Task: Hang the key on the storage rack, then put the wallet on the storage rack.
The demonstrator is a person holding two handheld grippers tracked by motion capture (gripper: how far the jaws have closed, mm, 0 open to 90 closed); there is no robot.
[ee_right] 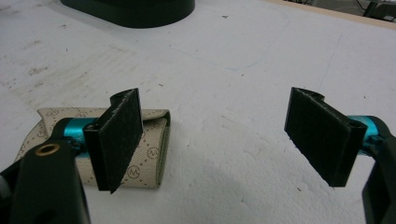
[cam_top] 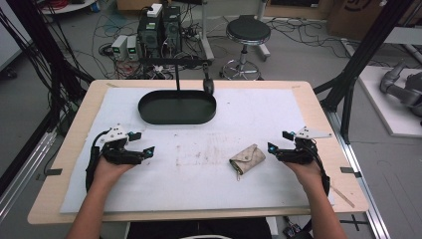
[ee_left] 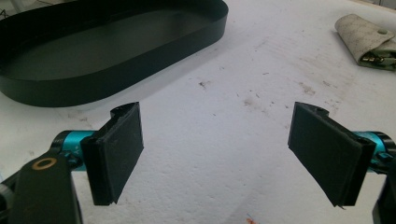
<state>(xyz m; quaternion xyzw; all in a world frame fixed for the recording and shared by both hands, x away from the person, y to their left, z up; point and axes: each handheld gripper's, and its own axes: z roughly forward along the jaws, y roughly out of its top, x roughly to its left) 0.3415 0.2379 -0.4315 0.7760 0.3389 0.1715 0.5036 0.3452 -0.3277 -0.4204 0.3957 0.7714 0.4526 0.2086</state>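
Note:
A small beige patterned pouch with a snap flap lies on the white mat, right of centre. A black oval tray stands empty at the back middle. My left gripper hovers at the left of the mat, open, with nothing between its pads; the tray lies ahead of it and the pouch far to its right. My right gripper is open just right of the pouch. In the right gripper view the pouch sits behind the left pad, outside the gap.
The white mat covers most of a wooden table. A black stand with a hanging part rises behind the tray. Beyond the table are a stool, computers and cables on the floor.

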